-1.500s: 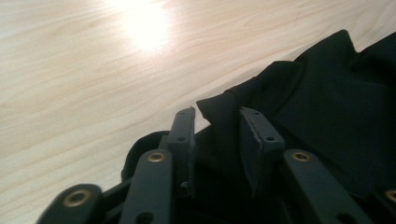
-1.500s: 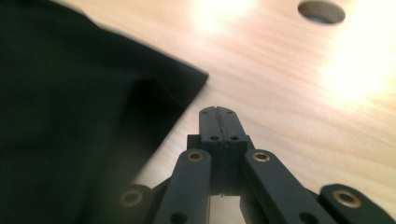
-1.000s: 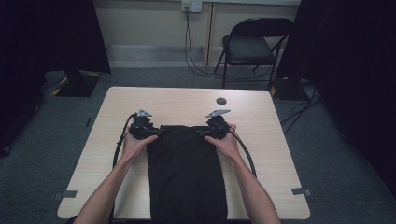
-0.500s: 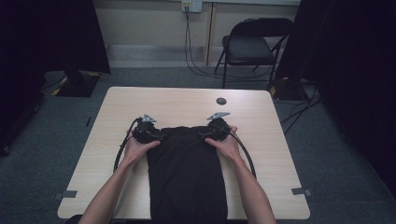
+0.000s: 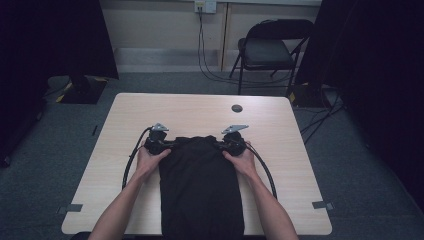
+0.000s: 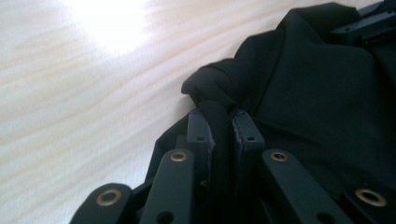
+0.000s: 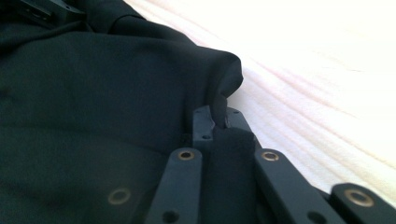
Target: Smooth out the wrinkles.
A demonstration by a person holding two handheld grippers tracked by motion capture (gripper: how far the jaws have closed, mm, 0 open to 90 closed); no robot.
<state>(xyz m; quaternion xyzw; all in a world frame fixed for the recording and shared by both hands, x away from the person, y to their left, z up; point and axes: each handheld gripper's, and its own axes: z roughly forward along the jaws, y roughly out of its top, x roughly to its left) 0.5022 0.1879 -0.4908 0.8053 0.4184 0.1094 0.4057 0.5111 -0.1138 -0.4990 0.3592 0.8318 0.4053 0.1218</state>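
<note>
A black cloth [image 5: 200, 187] lies folded in a long strip down the middle of the pale wooden table [image 5: 125, 117], reaching its near edge. My left gripper [image 5: 167, 144] pinches the cloth's far left corner. My right gripper [image 5: 222, 143] pinches the far right corner. In the left gripper view the jaws are shut on a bunched fold of the black cloth [image 6: 299, 93], with my left gripper [image 6: 223, 122] low over the table. Black cloth [image 7: 102, 74] also fills the closed jaws of my right gripper [image 7: 217, 119] in the right gripper view.
A small dark round disc [image 5: 237, 108] lies on the table beyond the grippers. Bare tabletop runs on both sides of the cloth. Behind the table stand a folding chair [image 5: 272, 50] and hanging cables [image 5: 202, 45] at the wall.
Both grippers have drawn toward me and a little closer together, pulling the cloth's far edge with them. The far edge now bunches up between them.
</note>
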